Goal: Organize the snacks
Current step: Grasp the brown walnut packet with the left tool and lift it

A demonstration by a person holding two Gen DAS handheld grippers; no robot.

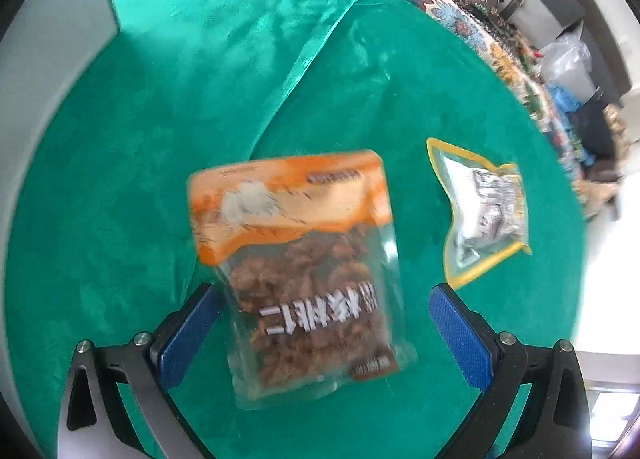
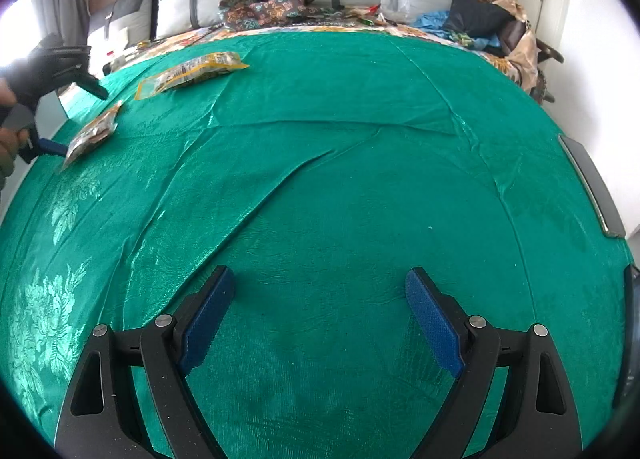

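Lying blurred between the spread left gripper (image 1: 324,299), orange-topped clear snack bag (image 1: 304,271), seemingly brown nuts; right gripper (image 2: 320,291) agape.

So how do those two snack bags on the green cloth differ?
The orange-topped clear bag of brown pieces looks larger than the yellow-edged clear packet. The orange-topped one lies between the open left gripper's blue fingers; the yellow-edged one lies beside them, looking crumpled. Both are see-through pouches resting on the green cloth.
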